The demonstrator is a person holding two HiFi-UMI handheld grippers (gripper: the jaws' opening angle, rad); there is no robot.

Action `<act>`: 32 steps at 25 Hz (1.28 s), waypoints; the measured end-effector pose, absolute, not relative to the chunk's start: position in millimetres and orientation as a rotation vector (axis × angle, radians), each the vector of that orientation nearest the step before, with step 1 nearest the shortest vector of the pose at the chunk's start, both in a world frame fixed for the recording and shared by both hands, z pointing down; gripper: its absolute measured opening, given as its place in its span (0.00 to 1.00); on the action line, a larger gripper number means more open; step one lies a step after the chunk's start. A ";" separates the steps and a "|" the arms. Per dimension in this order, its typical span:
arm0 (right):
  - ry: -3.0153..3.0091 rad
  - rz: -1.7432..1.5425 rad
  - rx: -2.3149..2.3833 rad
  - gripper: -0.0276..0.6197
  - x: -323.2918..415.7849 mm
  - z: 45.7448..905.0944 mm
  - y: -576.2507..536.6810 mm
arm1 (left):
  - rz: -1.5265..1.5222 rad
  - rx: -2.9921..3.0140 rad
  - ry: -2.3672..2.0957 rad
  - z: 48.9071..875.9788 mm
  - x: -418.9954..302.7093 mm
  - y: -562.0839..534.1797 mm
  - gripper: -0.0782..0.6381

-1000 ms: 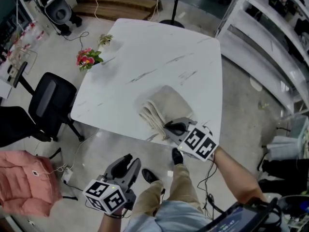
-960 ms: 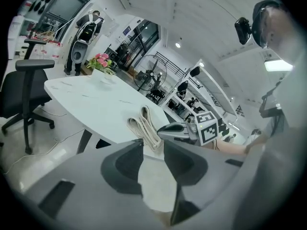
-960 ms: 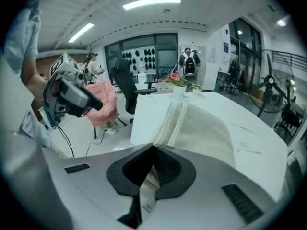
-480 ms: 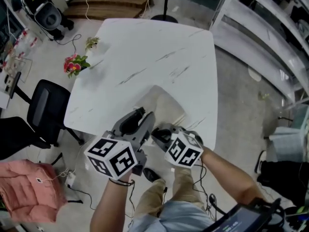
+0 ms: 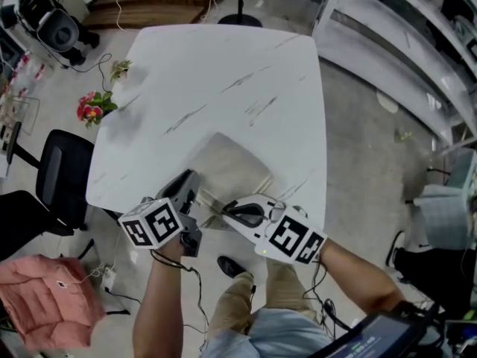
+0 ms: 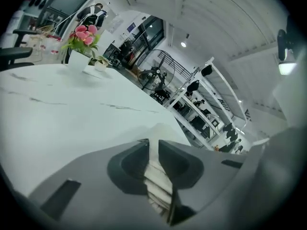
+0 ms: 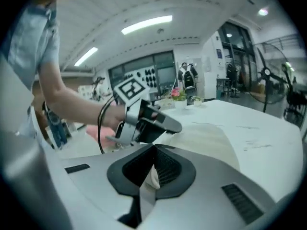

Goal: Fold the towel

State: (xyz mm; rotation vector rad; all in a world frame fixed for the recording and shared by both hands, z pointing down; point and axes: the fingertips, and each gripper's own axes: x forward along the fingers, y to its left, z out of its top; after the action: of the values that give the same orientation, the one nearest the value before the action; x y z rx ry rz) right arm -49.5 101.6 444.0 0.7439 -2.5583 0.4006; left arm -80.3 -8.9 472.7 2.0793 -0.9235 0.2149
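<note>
At the six o'clock edge of the white marble table, as the head view shows it, lies the folded beige towel, a thick stack with its layered edge turned toward the person. At the towel's seven o'clock corner sits the left gripper. Its jaws have just been closing, and in the left gripper view the stacked layers fill the gap between them, so it grasps that edge of the towel. At the towel's five o'clock the right gripper is clenched tight, and the right gripper view shows a small pale fold of the towel nipped between its ribbed pads. The two grippers are near each other; the left one appears at ten o'clock in the right gripper view. Pink flowers stand at the table's nine o'clock edge, and a black office chair stands at the table's eight o'clock.
</note>
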 end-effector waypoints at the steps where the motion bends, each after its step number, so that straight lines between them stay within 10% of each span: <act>1: -2.572 0.452 0.783 0.07 -43.1 439.9 96.5 | 0.224 2.087 -0.920 473.3 -78.5 -8.9 0.20; 15: -2.342 0.566 0.827 0.07 -22.6 492.8 106.6 | 0.266 2.080 -0.966 479.9 -93.4 -10.5 0.17; 32: -2.723 -0.133 1.448 0.07 -0.4 150.0 61.9 | -0.076 2.554 -1.861 120.9 -141.3 72.2 0.12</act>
State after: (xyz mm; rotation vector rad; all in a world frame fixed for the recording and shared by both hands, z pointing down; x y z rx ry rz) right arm -0.4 61.9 150.0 1.4485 -2.7232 -0.1334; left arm -141.3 72.2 120.9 2.5543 -1.8608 -0.0762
